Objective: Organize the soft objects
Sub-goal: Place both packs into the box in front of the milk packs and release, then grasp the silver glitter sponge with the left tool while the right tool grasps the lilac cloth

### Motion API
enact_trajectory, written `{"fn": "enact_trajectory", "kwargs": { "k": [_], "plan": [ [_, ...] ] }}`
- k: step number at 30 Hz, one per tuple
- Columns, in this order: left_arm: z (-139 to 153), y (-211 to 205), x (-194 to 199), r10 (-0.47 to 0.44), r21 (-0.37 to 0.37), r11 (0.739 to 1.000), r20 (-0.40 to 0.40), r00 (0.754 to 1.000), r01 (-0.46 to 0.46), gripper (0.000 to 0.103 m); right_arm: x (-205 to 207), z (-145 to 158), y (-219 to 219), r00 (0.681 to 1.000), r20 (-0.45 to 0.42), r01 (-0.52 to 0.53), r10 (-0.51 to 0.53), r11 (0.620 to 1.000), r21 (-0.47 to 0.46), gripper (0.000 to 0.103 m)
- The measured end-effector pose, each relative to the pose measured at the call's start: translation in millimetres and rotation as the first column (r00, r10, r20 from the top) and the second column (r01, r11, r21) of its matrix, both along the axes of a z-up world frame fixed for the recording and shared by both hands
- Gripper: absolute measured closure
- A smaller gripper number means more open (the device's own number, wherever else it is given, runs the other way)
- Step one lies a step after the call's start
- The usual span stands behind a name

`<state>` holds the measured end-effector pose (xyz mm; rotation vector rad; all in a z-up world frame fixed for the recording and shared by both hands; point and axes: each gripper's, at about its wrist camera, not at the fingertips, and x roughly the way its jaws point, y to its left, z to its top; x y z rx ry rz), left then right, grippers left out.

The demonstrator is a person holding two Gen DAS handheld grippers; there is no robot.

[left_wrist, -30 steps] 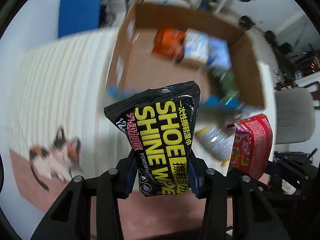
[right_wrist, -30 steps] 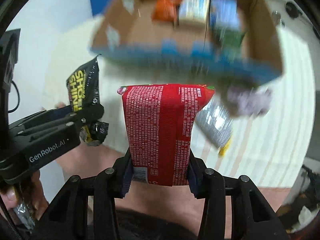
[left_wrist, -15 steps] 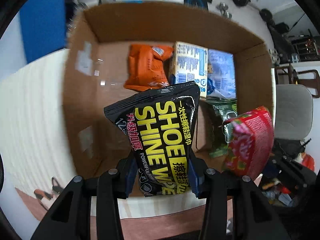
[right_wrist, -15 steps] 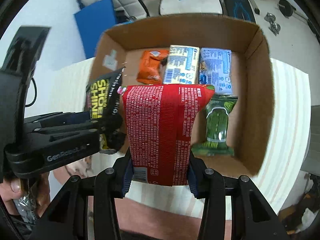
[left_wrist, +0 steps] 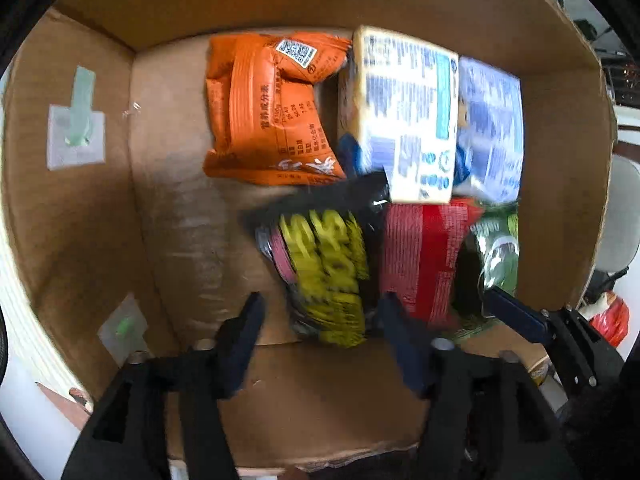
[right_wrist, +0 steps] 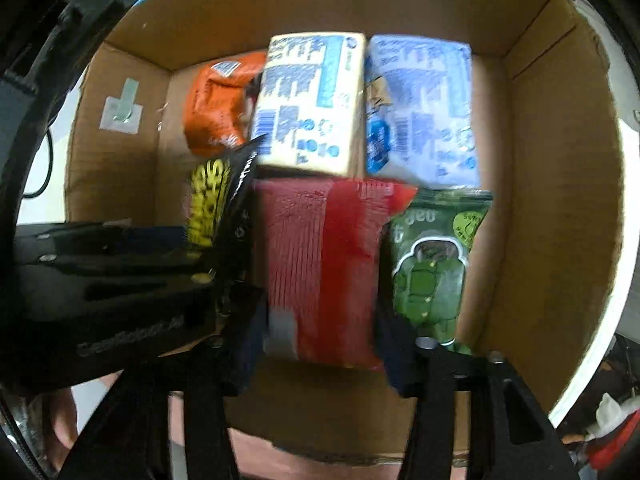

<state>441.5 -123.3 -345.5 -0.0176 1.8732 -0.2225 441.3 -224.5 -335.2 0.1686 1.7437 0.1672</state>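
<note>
Tape patch: we see grey-white patch with green strip (left_wrist: pixel 76 132) on left inner box wall
Chair: pale seat (left_wrist: pixel 622 216) outside box, right edge
Surface: white striped (left_wrist: pixel 12 300), lower left
</note>
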Motion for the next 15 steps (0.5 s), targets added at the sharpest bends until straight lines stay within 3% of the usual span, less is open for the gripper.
{"fn": "enact_trajectory", "kwargs": {
  "k": [6,8,10,12,15],
  "plan": [
    [20.2,0.3,-4.8,-0.009,0.022,1.0,0.058,0.998,0.007,0.029,-0.4,13.7,-1.5,1.0,0.019,-0.006,0.006,0.999,-0.032,0.031],
    [29.7,2.9,-13.4,-0.006,0.033,0.999,0.083,0.997,0.004,0.017,-2.3,19.5,-4.0,1.0,0.028,-0.009,0.011,0.999,-0.048,0.03],
    [39.2,3.2,-23.2,0.003,0.047,0.999,0.114,0.993,-0.008,0.005,-4.0,27.6,-5.3,0.999,0.032,-0.018,0.02,0.998,-0.066,0.019],
    [46.9,3.0,-29.9,0.006,0.049,0.999,0.143,0.99,-0.013,0.002,-10.0,36.6,-8.3,0.999,0.039,-0.024,0.027,0.997,-0.074,0.003],
    [62.7,2.6,-48.6,0.0,0.072,0.997,0.2,0.98,-0.015,0.002,-15.6,47.6,-10.0,0.998,0.054,-0.027,0.032,0.995,-0.091,0.0]
  ]
}}
